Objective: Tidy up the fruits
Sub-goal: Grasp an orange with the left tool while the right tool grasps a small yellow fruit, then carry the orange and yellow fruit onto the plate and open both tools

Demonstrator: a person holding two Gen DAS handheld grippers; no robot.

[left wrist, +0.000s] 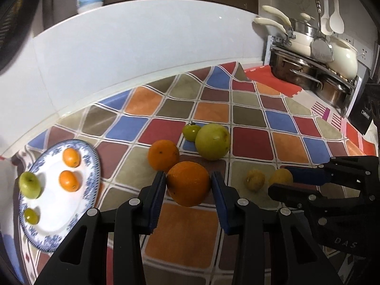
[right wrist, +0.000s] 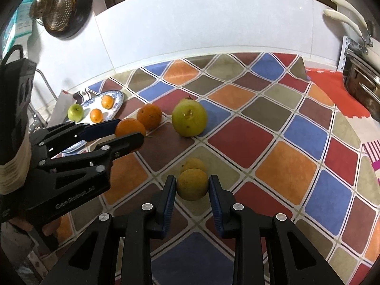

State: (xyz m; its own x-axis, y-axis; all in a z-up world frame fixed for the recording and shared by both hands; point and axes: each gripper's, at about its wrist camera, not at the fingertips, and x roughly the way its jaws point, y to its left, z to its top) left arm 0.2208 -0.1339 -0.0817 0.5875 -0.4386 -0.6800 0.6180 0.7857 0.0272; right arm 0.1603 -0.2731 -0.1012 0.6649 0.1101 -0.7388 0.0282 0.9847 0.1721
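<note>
Orange (left wrist: 188, 183) pinched in left tongs (left wrist: 187, 185) | right tongs (right wrist: 192, 186) pinching yellow fruit (right wrist: 192, 184), seemingly

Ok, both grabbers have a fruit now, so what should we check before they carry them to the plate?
1. Left gripper shut on the orange: ok.
2. Right gripper shut on the yellow fruit: ok.
3. Free room on the plate: ok, bare white middle.
4. Orange clear of the second orange: cannot tell, they overlap in both views.
5. Yellow fruit clear of the other yellow fruit: cannot tell, it sits close behind.
</note>
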